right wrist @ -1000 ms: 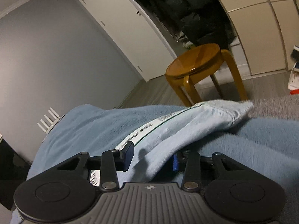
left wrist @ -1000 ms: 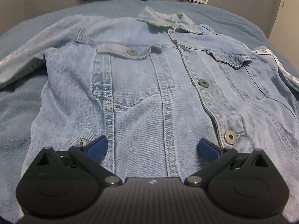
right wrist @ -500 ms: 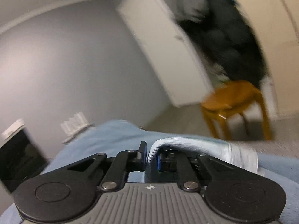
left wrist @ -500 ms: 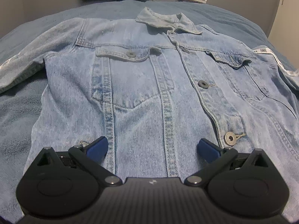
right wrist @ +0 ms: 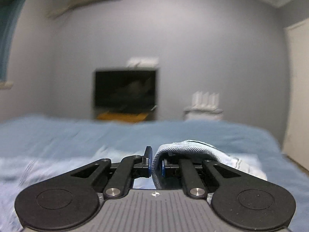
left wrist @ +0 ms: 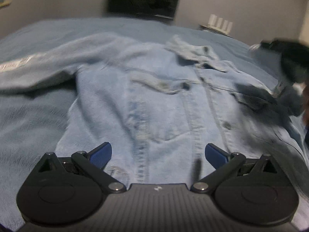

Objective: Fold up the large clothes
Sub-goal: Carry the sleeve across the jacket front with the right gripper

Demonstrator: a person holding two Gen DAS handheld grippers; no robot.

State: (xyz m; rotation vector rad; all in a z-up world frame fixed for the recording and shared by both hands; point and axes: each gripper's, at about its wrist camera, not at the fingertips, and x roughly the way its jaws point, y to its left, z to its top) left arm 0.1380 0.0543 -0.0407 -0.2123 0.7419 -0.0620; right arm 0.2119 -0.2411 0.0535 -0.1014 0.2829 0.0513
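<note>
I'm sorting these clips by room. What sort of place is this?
Most likely a bedroom: a denim jacket lies spread on a bed with a blue blanket, and a dark screen stands against the grey wall.

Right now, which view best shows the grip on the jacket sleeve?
The right wrist view: the right gripper is shut on the denim sleeve cuff, close up. The left wrist view shows that gripper only as a dark blur at its right edge, above the jacket.

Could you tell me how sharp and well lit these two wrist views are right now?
Left wrist view: dim, denim jacket smeared by motion blur, left gripper crisp, fisheye-bent edges. Right wrist view: wall and bed blurred, right gripper and pinched sleeve sharp, no glare.
</note>
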